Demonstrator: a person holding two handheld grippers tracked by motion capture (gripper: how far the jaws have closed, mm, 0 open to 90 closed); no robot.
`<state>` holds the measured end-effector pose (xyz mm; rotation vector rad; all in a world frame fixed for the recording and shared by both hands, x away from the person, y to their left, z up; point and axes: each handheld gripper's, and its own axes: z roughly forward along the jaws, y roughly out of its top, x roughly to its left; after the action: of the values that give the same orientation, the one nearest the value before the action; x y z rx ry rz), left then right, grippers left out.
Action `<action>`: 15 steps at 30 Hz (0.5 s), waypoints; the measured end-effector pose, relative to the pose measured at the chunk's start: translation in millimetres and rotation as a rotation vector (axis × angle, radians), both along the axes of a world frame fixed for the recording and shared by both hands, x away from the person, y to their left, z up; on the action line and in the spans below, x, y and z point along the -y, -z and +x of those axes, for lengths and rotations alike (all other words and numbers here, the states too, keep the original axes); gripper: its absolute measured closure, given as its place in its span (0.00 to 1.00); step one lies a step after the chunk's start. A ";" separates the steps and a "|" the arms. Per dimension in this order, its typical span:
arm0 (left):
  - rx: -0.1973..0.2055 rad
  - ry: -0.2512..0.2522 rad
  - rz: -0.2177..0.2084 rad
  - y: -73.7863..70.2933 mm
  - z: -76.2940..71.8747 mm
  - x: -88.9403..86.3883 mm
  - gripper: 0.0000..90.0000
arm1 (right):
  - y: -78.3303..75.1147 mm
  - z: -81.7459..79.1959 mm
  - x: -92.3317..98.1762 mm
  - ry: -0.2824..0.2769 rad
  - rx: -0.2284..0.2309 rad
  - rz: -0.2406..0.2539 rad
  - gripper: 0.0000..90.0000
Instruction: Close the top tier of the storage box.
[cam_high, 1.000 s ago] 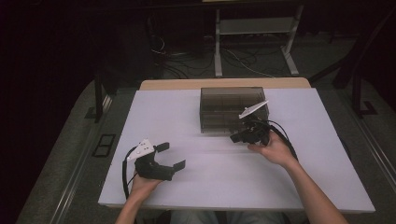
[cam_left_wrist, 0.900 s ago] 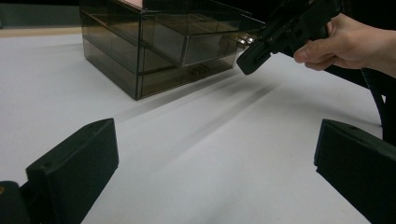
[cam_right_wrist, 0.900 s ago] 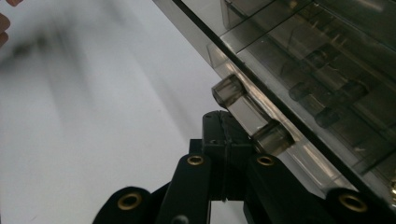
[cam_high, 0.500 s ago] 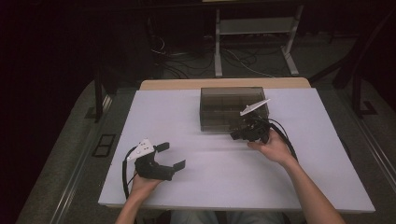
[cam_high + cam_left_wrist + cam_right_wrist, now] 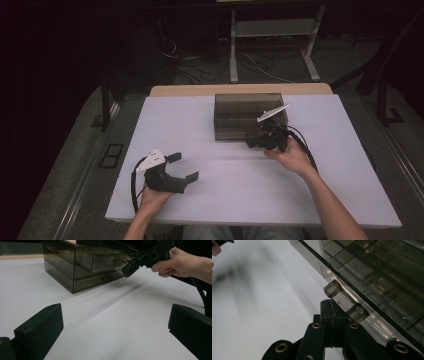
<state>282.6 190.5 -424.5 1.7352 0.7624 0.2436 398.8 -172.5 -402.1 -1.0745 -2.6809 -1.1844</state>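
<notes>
A white-topped table (image 5: 235, 195) with a pale wooden strip (image 5: 240, 90) along its far edge stands over a grey floor. One thing sits directly on it: a smoky, see-through drawer box (image 5: 240, 117) with stacked drawers, on the far half, right against the right gripper's fingers (image 5: 332, 315). White surface lies bare between the left gripper's spread fingers (image 5: 40, 327).
</notes>
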 end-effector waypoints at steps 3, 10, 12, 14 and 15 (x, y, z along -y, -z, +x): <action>0.000 0.001 0.000 -0.1 0.1 -0.3 0.00 | 0.6 1.8 -0.2 0.006 0.002 0.006 0.99; 0.000 0.002 0.003 -0.1 0.2 -0.3 0.00 | 1.9 6.2 -0.4 0.019 0.005 0.024 0.99; 0.000 0.001 0.000 -0.1 0.2 -0.4 0.00 | 2.2 7.2 -0.7 0.022 0.007 0.026 0.99; 0.000 0.001 0.000 -0.1 0.2 -0.5 0.00 | 2.3 8.5 -0.6 0.023 0.010 0.025 0.99; 0.000 0.002 0.001 -0.1 0.3 -0.4 0.00 | 2.3 9.3 -0.5 0.024 0.008 0.024 0.99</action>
<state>282.9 190.9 -424.4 1.7364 0.7612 0.2427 408.1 -172.0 -404.4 -1.1046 -2.6597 -1.2246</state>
